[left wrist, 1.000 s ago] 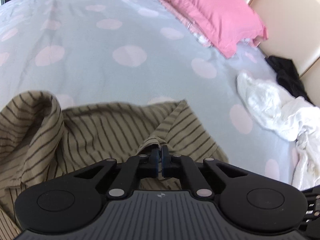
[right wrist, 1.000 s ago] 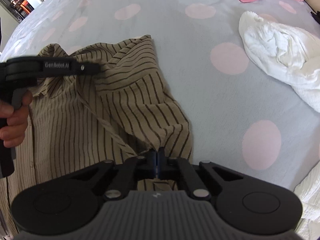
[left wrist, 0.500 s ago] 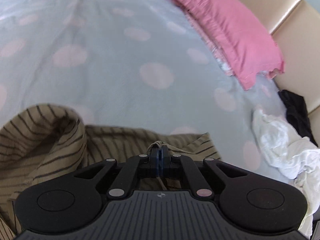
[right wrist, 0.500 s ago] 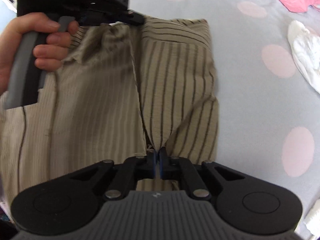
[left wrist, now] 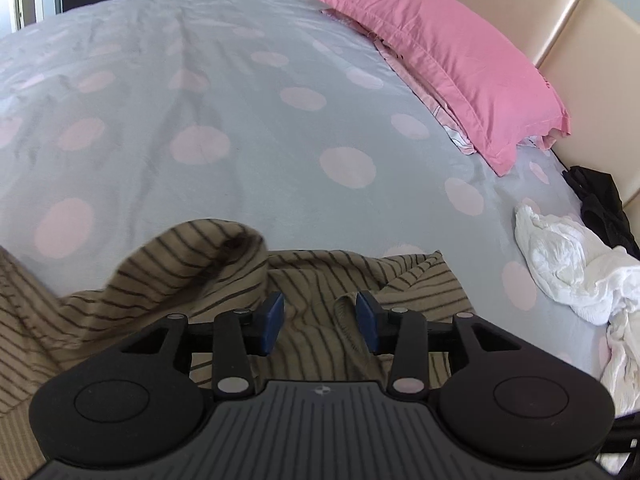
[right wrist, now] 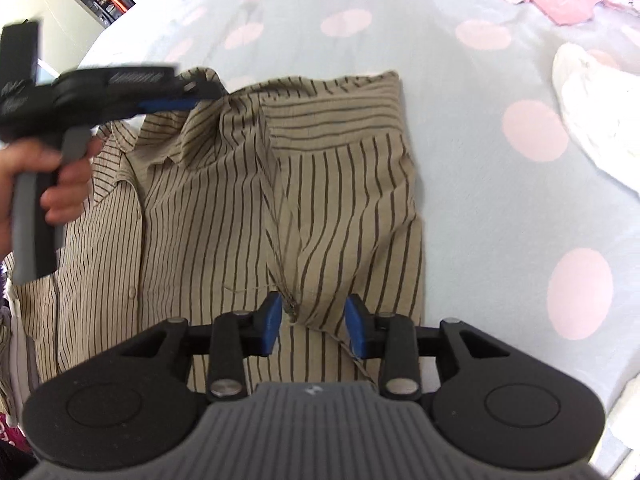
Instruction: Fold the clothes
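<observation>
- the bed [left wrist: 224,80] fills most of the room in front of me, its grey cover dotted with pale pink circles
- a pink pillow [left wrist: 452,68] lies at the head end, against the padded cream headboard [left wrist: 568,40]
- the striped shirt [right wrist: 248,208], tan with dark lines, lies on the cover close to the person, one side folded in over the middle and a raised hump of cloth near the collar end
- a crumpled white garment [left wrist: 568,268] sits well apart from the shirt, with a black one [left wrist: 600,200] just beyond it by the headboard
- the right gripper [right wrist: 312,320] has just been opening; its blue pads stand apart with a ridge of shirt between them, not pinched
- the left gripper [left wrist: 319,320], in the person's hand [right wrist: 60,176], has just been opening too; its jaws are released over loose shirt folds
</observation>
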A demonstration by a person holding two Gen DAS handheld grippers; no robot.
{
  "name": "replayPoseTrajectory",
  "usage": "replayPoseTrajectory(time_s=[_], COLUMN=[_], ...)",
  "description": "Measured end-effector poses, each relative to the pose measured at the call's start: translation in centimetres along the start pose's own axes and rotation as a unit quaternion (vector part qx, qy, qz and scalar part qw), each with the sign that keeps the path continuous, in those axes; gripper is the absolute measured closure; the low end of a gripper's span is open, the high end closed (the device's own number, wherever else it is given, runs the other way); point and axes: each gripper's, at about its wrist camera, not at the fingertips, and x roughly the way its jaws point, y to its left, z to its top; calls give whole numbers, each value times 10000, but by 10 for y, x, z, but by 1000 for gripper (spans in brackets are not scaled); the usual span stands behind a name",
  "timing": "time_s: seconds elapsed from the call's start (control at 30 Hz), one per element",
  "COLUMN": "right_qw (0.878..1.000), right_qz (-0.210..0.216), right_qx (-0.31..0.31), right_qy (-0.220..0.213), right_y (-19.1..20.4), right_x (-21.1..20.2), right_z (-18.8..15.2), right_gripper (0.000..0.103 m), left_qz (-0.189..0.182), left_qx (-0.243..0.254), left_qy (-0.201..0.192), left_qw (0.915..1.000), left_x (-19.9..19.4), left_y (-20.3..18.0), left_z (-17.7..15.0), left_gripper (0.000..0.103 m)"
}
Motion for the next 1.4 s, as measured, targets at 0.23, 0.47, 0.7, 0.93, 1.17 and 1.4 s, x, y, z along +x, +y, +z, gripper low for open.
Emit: replayPoseTrajectory(time_s=[0.23,0.47,0.7,0.93,1.17,1.4], right_qw=[9972,9964,9904,9947,9892,9872], right_qz=[-530,-440,-765,-535,-917,-913], right_qx=[-501,-724,-1061,-851,-1127,-1299], right_qy=[148,-98,-435,-218,-189,-126], right_y=[44,95,143,166,187,196], right_x=[-2,-13,-12,2,24,45], right_z=[-7,-26,-53,-69,-69,-57], right_gripper=[65,63,59,58,55,55], left_qz=[524,1501,2305,3046,3126,2961], left_qx=[124,86,-641,-915,-1516,-1820], left_qy=[30,411,339,154,-115,-314], left_qw=[9985,9878,9704,9480,9376,9371], left_x=[-80,-175,-250,-267,-257,-242], left_y=[53,145,239,300,343,362], left_z=[-34,-82,-117,-149,-160,-161], left_gripper=[65,65,64,64,55,91])
